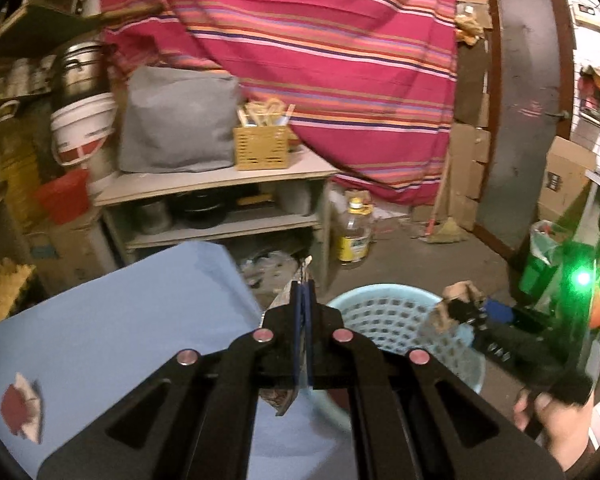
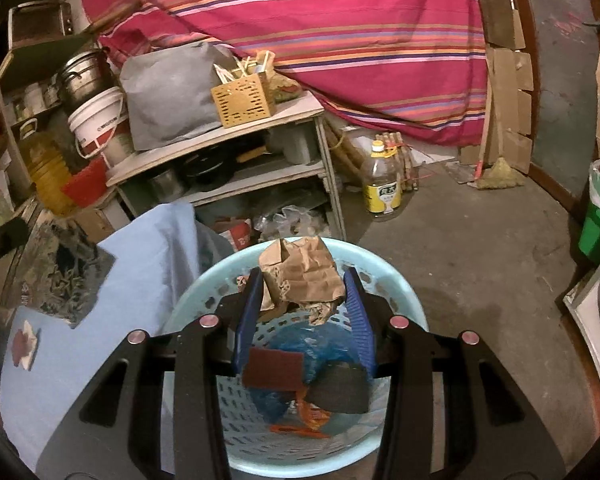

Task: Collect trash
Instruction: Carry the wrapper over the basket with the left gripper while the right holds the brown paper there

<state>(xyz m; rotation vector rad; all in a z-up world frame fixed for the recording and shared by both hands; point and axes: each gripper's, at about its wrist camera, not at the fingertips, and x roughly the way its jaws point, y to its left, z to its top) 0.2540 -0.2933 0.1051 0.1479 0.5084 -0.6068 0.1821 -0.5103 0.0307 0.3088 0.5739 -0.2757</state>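
Striped red cloth [image 2: 300, 32] hangs behind a messy storeroom with a wooden shelf [image 2: 220, 136] and a grey floor. A blue-covered table [image 1: 112, 320] stands in front, with a pale blue basket [image 2: 400, 292] just beside its right edge. The left gripper [image 1: 302, 292] is squeezed together on a flat dark wrapper [image 2: 60, 272], held up over the table. The right gripper [image 2: 302, 280] clamps a crumpled brown paper bag [image 2: 300, 272] above the basket. Blue plastic [image 2: 320, 344] and other scraps lie inside the basket. One red and white scrap [image 1: 20, 408] sits near the table's left edge.
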